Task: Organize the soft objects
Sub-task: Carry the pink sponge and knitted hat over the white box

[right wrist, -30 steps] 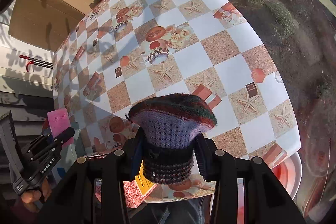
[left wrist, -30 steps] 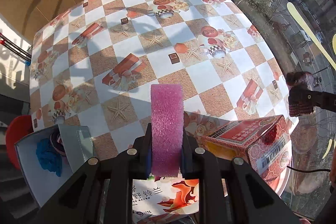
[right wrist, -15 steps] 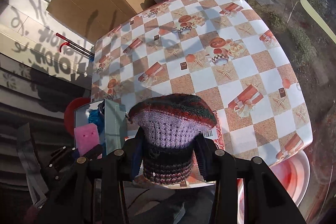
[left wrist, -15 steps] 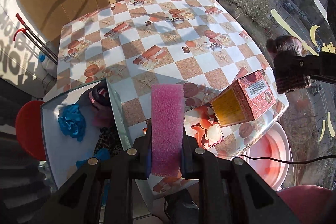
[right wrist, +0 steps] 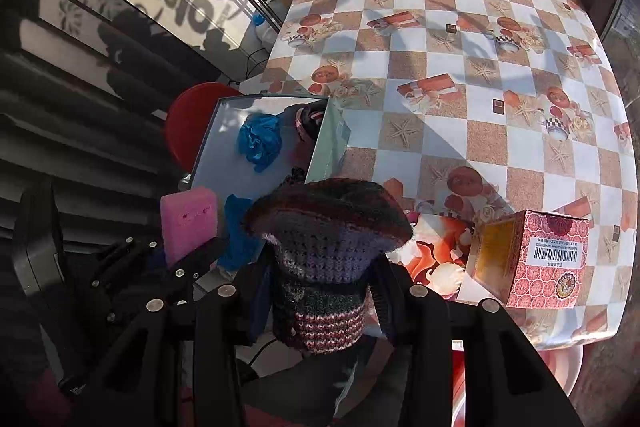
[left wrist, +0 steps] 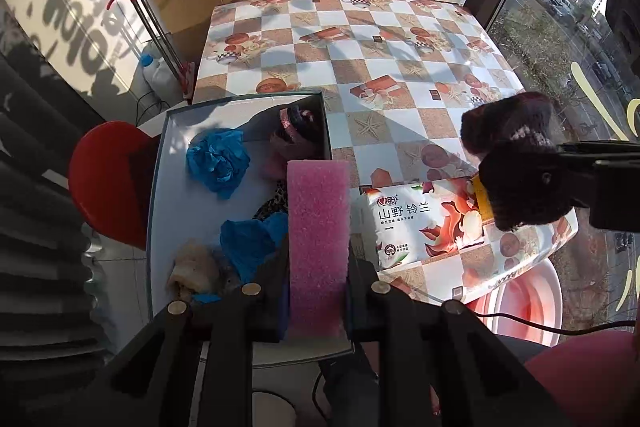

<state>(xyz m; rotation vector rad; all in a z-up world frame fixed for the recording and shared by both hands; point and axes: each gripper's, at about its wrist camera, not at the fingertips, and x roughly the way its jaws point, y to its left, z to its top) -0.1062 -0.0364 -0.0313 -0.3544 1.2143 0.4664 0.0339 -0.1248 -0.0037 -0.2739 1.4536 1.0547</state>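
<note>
Left gripper (left wrist: 318, 291): its jaws are clamping one pink sponge (left wrist: 318, 239), which is standing upright between them over the near right edge of the box.
Right gripper (right wrist: 320, 291): its jaws are gripping one knitted hat (right wrist: 326, 227), striped in purple, dark green and red, and holding it above the near edge of the bench.
Box (left wrist: 160, 195): one open white box is sitting at the bench's near left corner, partly overhanging a red stool (left wrist: 104, 183).
Box contents: two crumpled blue cloths are lying inside, one far (left wrist: 218, 161) and one near (left wrist: 252, 243); a dark pink-trimmed item (left wrist: 296, 119) is resting in the far right corner, and a beige fuzzy piece (left wrist: 192, 271) is lying at the near left.
Bench (left wrist: 360, 51): one, covered by a checkered cloth printed with starfish and gift boxes.
Tissue pack (left wrist: 424, 223): one soft pack with Chinese lettering is lying near the near edge, right of the box.
Carton (right wrist: 532, 259): one red patterned carton with a barcode is standing on the tissue pack's right part.
Left view only: the lettering on the tissue pack, the beige piece, and the hat seen from the side at right.
Right view only: the whole carton with its barcode, and two small holes in the sponge's face.
</note>
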